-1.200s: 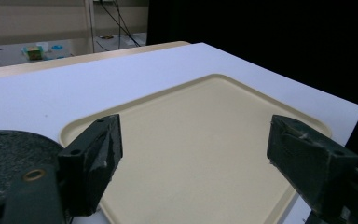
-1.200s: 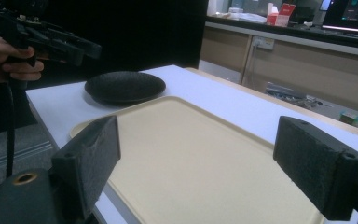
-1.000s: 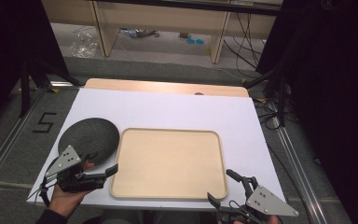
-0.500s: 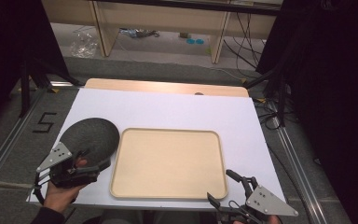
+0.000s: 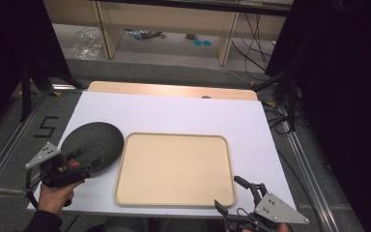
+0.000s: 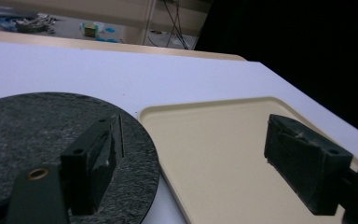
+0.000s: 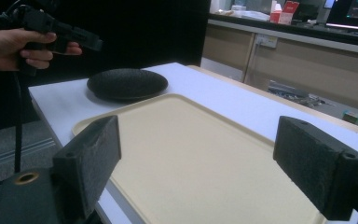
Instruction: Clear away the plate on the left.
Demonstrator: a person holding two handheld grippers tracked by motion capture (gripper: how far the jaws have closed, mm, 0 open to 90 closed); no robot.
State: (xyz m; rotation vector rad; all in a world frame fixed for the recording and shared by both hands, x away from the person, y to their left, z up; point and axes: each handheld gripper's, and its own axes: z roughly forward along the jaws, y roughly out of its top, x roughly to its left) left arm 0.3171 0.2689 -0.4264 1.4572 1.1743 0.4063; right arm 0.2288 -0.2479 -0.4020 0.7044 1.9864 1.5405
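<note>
Left gripper (image 5: 84,166) jaws wide apart, empty, over near edge of round dark speckled stone-like plate (image 5: 92,145). Smooth beige rounded-rectangle tray (image 5: 174,169) between grippers. Right gripper (image 5: 234,193) gaping, empty, at tray corner.

Lab or recording room indicated, not home. Table (image 5: 183,113) covered with plain white sheet, set on metal floor rails (image 5: 9,145). Black curtains (image 5: 338,96) hung on both sides. Number marked in black tape (image 5: 46,126) on floor beside table. Loose cables (image 5: 258,34) seen trailing under pale wooden benches (image 5: 174,17) behind. Lit monitor (image 7: 352,14) and small boxes (image 7: 286,10) seen on long counter in right gripper view.
</note>
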